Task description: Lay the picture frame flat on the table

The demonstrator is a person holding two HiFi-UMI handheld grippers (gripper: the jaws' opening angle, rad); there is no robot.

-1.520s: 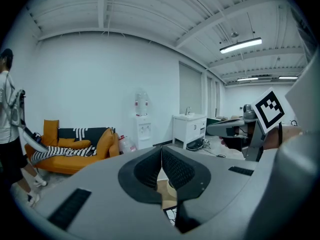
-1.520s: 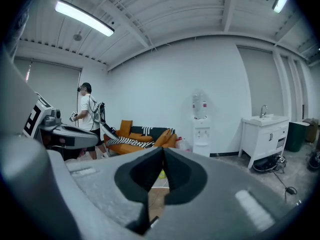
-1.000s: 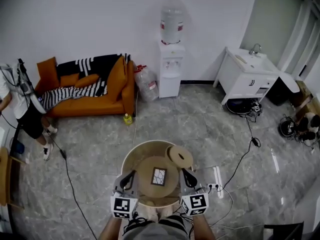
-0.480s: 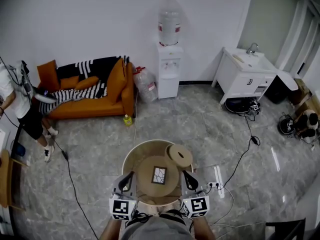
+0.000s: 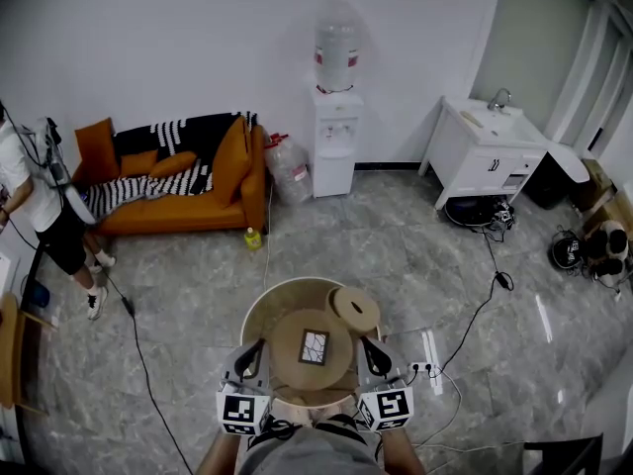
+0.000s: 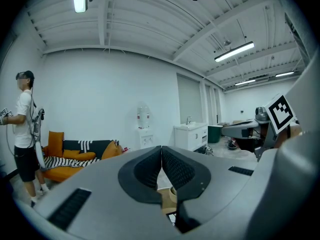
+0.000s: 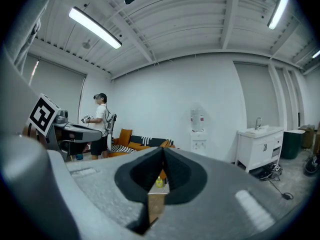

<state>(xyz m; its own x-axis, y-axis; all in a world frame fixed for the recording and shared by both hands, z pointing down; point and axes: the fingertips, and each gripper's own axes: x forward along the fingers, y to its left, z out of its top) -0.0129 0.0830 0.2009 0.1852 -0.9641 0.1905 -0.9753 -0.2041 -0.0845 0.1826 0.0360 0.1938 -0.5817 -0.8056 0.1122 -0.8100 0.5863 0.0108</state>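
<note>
The frame [image 5: 314, 346] is on a round wooden board [image 5: 287, 362], near the middle of it. The board rests on the round surface [image 5: 287, 286] directly in front of the person. The frame's face, a pale picture inside a dark border, shows to the head view. From this height I cannot tell if it lies fully flat or leans a little. A smaller wooden disc [image 5: 354, 309] sits at the far right side of the surface and touches the edge of the board.

The left gripper [image 5: 257, 348] hangs at the left edge of the board and the right gripper [image 5: 367, 345] at the right edge, with the frame between them. Both are apart from the frame. In the left gripper view the jaws are pressed together at their tips and nothing is between them. In the right gripper view the jaws are also pressed together and pinch nothing; only a piece of the wooden board shows below them.

On the grey floor [image 5: 415, 245] behind the surface there is an orange sofa [image 5: 232, 161] by the wall, with a water dispenser [image 5: 334, 142] to its right and a white cabinet [image 5: 485, 156] further right. A small yellow bottle [image 5: 253, 236] stands on the floor near the sofa. A person [image 5: 40, 216] stands at the far left
</note>
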